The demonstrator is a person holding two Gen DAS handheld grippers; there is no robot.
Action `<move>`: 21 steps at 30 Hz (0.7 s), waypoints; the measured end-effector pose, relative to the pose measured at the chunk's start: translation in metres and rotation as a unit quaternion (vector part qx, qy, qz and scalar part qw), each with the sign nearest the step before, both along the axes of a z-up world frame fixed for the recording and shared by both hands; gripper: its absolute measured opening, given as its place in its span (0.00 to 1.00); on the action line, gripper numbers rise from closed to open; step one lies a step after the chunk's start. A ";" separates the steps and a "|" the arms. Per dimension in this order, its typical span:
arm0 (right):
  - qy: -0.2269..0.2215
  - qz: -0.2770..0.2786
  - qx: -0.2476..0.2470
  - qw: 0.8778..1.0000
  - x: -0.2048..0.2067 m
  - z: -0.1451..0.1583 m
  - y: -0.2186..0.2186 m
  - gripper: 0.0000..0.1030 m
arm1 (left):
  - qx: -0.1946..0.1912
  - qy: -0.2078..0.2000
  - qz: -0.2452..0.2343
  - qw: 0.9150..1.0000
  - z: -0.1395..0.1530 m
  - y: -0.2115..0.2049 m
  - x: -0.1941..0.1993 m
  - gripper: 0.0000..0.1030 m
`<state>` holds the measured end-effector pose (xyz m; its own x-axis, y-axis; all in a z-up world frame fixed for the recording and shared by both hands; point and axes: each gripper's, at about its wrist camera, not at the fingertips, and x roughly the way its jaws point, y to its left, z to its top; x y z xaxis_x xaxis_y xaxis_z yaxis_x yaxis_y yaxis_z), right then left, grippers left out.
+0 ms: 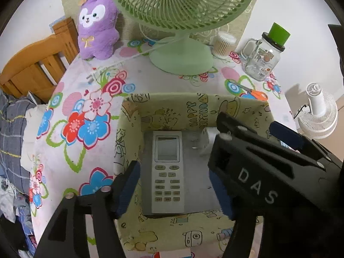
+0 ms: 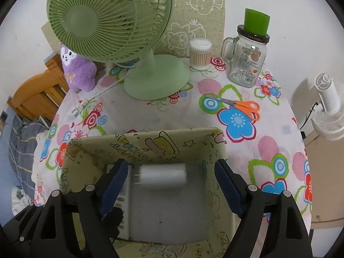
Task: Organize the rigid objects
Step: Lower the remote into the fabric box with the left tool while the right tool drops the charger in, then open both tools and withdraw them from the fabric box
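Left gripper [image 1: 174, 185]: jaws spread, hanging over the fabric storage box [image 1: 129, 133]; the remote control [image 1: 168, 172] lies flat on the box floor between the pads, which do not touch it.
Right gripper [image 2: 169, 185]: jaws spread too, pinching nothing; a white plug adapter [image 2: 162, 175] shows between them, blurred (falling or just landed, I cannot tell which).
Task's things: remote along the box's left side, adapter near the far wall, both inside the box.
Crowding risk: both tools sit over the same small box, the right one crossing the left camera's view; pulling out carelessly, I judge, could knock them together.
Box risk: the walls look soft and floppy; a finger catching the rim on the way up could drag or tip the box and spill both items.
Adapter risk: it may roll or bounce onto the remote's screen, prongs first.
Next candidate: orange-handled scissors [image 2: 240, 105] lie on the flowered tablecloth [image 2: 133, 111], beyond the box to the right, with a clear path.
Obstacles: the green desk fan [image 2: 111, 21] looms behind the box with its cord trailing across the cloth; reaching past it invites a snag.
Fragile neighbours: a glass mug jar [image 2: 247, 58] wearing a green cup [image 2: 257, 21], with a cotton swab tub [image 2: 200, 53] beside it.
Bystander: a purple plush toy [image 1: 96, 23] at the far left (soft, so likely not this job's concern).
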<state>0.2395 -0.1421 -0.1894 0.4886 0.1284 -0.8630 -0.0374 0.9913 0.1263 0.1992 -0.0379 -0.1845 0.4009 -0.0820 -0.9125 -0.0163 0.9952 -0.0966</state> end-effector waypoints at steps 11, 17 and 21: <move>-0.025 -0.017 -0.014 0.999 -0.024 0.030 -0.006 0.93 | 0.003 -0.030 -0.010 1.000 0.031 -0.002 -0.016 0.82; -0.039 -0.021 -0.015 0.999 -0.041 0.048 -0.007 0.93 | 0.004 -0.044 -0.018 0.999 0.047 -0.002 -0.030 0.83; -0.048 -0.027 -0.014 0.998 -0.055 0.060 -0.008 0.93 | 0.000 -0.051 -0.026 0.998 0.057 -0.003 -0.040 0.85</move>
